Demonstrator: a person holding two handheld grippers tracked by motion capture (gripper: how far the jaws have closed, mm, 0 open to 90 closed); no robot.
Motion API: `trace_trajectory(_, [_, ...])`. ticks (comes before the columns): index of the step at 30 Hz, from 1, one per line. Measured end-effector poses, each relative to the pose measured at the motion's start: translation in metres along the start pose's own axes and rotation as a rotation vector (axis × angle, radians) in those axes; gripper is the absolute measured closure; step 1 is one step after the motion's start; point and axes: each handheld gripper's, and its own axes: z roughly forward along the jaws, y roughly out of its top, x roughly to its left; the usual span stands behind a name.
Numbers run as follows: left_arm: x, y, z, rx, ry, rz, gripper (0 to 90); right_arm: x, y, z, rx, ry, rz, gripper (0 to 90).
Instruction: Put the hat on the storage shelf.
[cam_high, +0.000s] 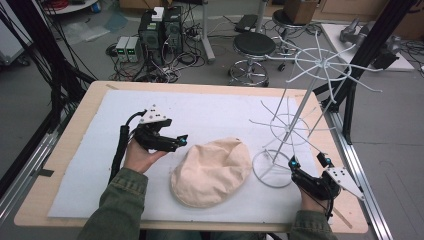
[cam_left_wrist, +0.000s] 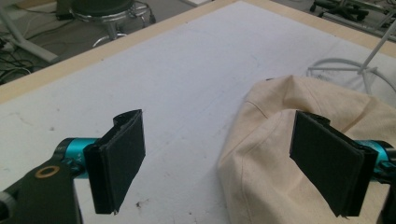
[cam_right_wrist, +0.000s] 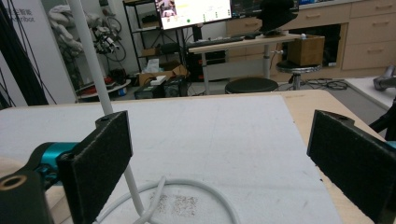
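The cap (cam_high: 211, 172), a soft cream cloth one, lies crown-up on the white mat (cam_high: 200, 115) at the near middle of the desk (cam_high: 95, 97). Just to its right stands the rack (cam_high: 320, 65), a white wire stand with a ring base and radiating hooks, probably where the cap is meant to hang.

The left gripper (cam_high: 181, 140) hovers at the cap's left edge, jaws spread wide and empty; one jaw hangs over the cloth and the other over bare mat, which suggests a grasp on the rim is being lined up. The right gripper (cam_high: 308, 162) sits beside the rack's base ring, jaws likewise spread and holding nothing, perhaps placed to steady the stand.

The high view gives the whole layout and the rack's upper hooks. The left gripper view adds the cap's seams and folds (cam_left_wrist: 299, 140). The right gripper view looks past the pole (cam_right_wrist: 100, 88) to a monitor (cam_right_wrist: 194, 11) and stool (cam_right_wrist: 251, 85) beyond the desk's far edge.
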Motion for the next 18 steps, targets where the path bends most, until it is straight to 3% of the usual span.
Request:
trace_trajectory(3, [-0.003, 0.000, 0.009, 0.035, -0.006, 0.019, 18.5, 0.001, 0.000, 0.000, 0.003, 0.003, 0.005, 5.9])
trace_trajectory(11, [-0.009, 0.000, 0.022, 0.070, -0.024, 0.038, 18.5, 0.000, 0.000, 0.000, 0.002, -0.012, 0.008, 5.9])
trace_trajectory(18, [-0.014, -0.007, 0.042, 0.173, -0.022, 0.077, 17.4, 0.000, 0.000, 0.000, 0.006, -0.010, 0.006, 5.9])
